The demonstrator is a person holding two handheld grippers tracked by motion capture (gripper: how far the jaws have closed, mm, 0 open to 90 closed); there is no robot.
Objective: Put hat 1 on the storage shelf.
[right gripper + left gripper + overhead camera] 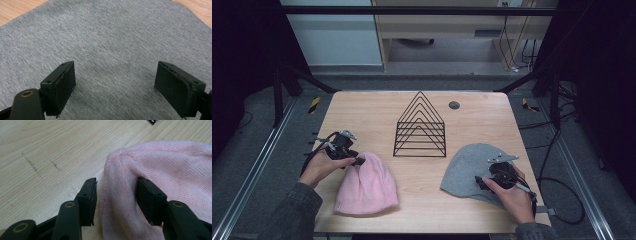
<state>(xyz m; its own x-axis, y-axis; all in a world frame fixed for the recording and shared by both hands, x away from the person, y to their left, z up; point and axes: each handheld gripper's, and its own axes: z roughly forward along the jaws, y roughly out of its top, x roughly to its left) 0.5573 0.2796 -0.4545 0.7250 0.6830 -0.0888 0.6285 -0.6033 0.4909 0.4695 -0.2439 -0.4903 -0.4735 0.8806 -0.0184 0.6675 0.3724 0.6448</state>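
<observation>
A pink knitted hat (367,185) lies flat at the table's front left. My left gripper (358,161) is at its crown, pointing right. In the left gripper view the crown's fold (175,165) sits between the jaws of the left gripper (116,181): one pad dents the knit, the other stands a sliver off its edge, so the gripper is open. A grey hat (467,167) lies at the front right. My right gripper (482,182) hovers over its near part. In the right gripper view the right gripper (116,67) is wide open above the grey fabric (112,37).
A black wire rack (420,130) shaped like nested triangles stands at the table's middle, between and behind the two hats. A small dark round disc (454,105) lies behind it. The wooden table (362,107) ends just in front of both hats.
</observation>
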